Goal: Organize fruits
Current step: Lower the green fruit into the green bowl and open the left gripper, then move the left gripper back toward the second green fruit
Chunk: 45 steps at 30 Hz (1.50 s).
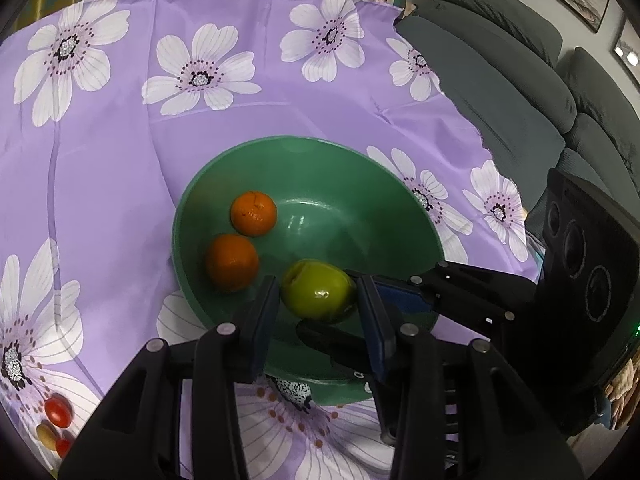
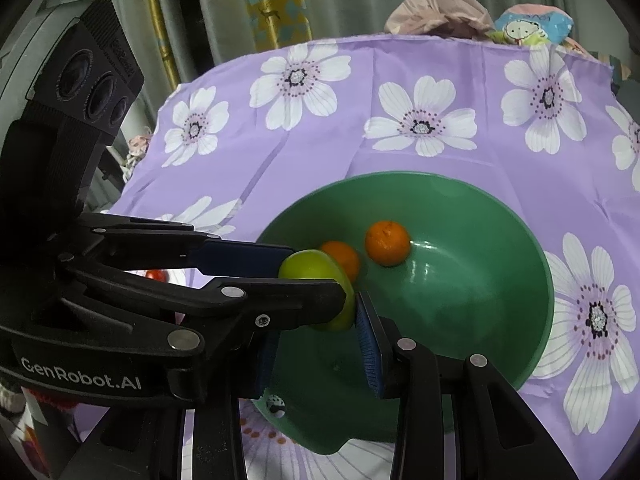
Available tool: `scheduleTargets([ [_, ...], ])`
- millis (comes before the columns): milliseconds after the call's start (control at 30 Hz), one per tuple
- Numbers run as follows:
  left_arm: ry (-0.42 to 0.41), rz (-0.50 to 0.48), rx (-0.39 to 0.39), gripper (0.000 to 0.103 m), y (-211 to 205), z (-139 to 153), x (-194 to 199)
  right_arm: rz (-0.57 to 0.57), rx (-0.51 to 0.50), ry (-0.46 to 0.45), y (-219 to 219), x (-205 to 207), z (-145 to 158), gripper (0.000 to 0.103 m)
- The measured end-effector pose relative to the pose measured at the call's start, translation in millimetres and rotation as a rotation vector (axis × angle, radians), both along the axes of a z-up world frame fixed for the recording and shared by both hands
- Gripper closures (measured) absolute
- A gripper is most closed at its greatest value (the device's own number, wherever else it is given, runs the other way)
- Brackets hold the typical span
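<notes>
Lowering the green apple (image 1: 316, 292), gripped by the left tongs (image 1: 318, 286) at six o'clock in the bowl (image 1: 320, 148), means releasing low and clear of the oranges (image 1: 232, 262) at nine, while the narrow right tongs (image 2: 316, 320) flank it, whether gripping I cannot tell.

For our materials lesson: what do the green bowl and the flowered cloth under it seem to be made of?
Green bowl: probably plastic, smooth and semi-glossy; soft highlights streak its inner wall. Flowered cloth: thin woven fabric, possibly synthetic; it shows fold creases, a slight sheen and a frayed cut edge.
</notes>
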<state>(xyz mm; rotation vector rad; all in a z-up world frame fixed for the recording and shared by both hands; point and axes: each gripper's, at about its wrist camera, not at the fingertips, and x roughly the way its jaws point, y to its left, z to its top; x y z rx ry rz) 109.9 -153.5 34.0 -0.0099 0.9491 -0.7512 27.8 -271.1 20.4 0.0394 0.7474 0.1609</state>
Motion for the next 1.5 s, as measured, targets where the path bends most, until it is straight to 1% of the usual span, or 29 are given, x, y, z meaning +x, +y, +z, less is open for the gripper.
scheduleTargets([
  [67,0.002,0.020,0.022,0.064,-0.3,-4.5,0.7,-0.004,0.014,0.015,-1.9,1.6,-2.4,0.065],
  [167,0.025,0.036,0.022,0.064,1.6,-9.1,3.0,-0.005,0.019,0.028,-1.6,2.0,-4.8,0.065],
  [267,0.012,0.052,0.041,0.062,3.9,-8.9,0.9,-0.010,0.012,0.033,-0.7,0.4,-5.5,0.065],
  [333,0.005,0.063,0.033,0.058,8.6,-6.3,-0.8,-0.011,0.018,0.032,-1.1,-2.3,-4.0,0.065],
  [400,-0.007,0.077,0.021,0.050,16.2,-1.4,-3.6,-0.013,0.021,0.028,-1.5,-6.1,-1.7,0.065],
  [500,-0.031,0.104,0.013,0.046,30.5,6.8,-10.7,-0.015,0.019,0.027,0.3,-12.4,1.1,0.065],
  [633,-0.068,0.143,0.036,0.041,49.7,13.4,-22.7,-0.011,0.020,0.017,6.0,-22.7,6.6,0.065],
  [733,-0.085,0.185,0.060,0.039,69.7,14.8,-33.3,-0.003,0.024,0.005,12.9,-30.0,11.8,0.060],
  [933,-0.055,0.272,0.051,0.035,112.0,10.5,-50.2,0.022,0.018,-0.004,28.1,-36.8,19.4,0.059],
  [1067,-0.046,0.338,0.046,0.035,141.0,9.0,-65.3,0.043,0.016,0.003,39.3,-40.8,19.3,0.052],
  [1133,-0.036,0.362,0.056,0.033,153.2,5.7,-72.0,0.061,0.018,0.011,45.7,-43.0,18.0,0.051],
  [1167,-0.029,0.376,0.069,0.029,160.2,2.6,-75.9,0.071,0.017,0.016,49.7,-43.5,16.9,0.051],
  [1267,-0.015,0.421,0.101,0.029,181.8,-7.9,-88.5,0.101,0.007,0.034,61.2,-43.7,13.1,0.051],
  [1400,0.011,0.456,0.131,0.029,202.5,-21.4,-102.4,0.141,0.003,0.061,76.3,-42.0,5.7,0.050],
  [1500,0.034,0.480,0.123,0.029,215.7,-28.7,-108.6,0.161,0.001,0.083,85.5,-40.5,0.2,0.050],
])
